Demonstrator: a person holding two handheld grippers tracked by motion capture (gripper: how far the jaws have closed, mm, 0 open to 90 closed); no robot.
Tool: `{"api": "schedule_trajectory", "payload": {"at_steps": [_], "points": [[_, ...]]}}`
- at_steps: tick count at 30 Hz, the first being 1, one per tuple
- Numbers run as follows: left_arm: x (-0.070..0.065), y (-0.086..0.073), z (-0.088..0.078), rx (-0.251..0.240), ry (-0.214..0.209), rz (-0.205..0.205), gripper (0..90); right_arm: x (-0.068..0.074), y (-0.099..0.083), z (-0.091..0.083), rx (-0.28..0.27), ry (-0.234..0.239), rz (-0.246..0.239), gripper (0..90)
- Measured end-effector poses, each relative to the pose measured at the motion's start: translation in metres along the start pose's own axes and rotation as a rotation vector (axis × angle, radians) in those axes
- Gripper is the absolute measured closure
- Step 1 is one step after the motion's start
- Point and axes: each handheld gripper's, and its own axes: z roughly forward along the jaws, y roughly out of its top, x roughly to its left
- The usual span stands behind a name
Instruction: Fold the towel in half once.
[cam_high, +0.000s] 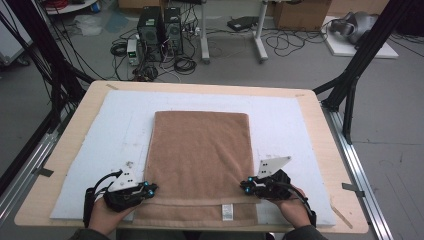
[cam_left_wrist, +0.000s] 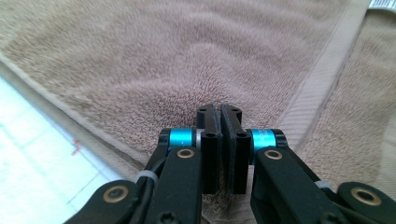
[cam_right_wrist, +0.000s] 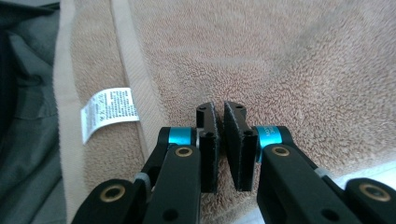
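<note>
My left gripper (cam_left_wrist: 219, 116) has its jaws pressed together with no gap, low over the towel (cam_high: 200, 160). On my right gripper (cam_right_wrist: 222, 114) the jaws are nearly together, a thin slit between them, nothing held. The towel is brown and fluffy, folded, with a flat woven band and a white label (cam_right_wrist: 109, 112) at its near edge. It lies on a white mat (cam_high: 280, 115) on the counter (cam_high: 325, 135).

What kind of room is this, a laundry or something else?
Probably a lab or workshop, not a laundry: computer towers and tangled cables sit on the floor, and black frame struts flank the table holding the towel.
</note>
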Motion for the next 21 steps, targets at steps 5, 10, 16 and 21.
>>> {"api": "schedule_trajectory", "payload": {"at_steps": [5, 10, 16, 21], "points": [[-0.001, 0.006, -0.017, -0.047, 0.012, -0.004, 86.6, 0.005, 0.007, -0.010, -0.041, -0.012, -0.016, 84.0], [-0.007, 0.009, -0.031, -0.085, 0.006, -0.016, 86.6, 0.014, 0.016, -0.021, -0.076, -0.020, -0.049, 84.1], [-0.028, -0.002, -0.047, -0.109, -0.018, -0.032, 86.6, 0.034, 0.009, -0.034, -0.101, 0.018, -0.062, 84.5], [-0.036, -0.010, -0.048, -0.066, -0.017, -0.015, 75.5, 0.046, -0.002, -0.036, -0.085, 0.069, -0.061, 74.6]]}}
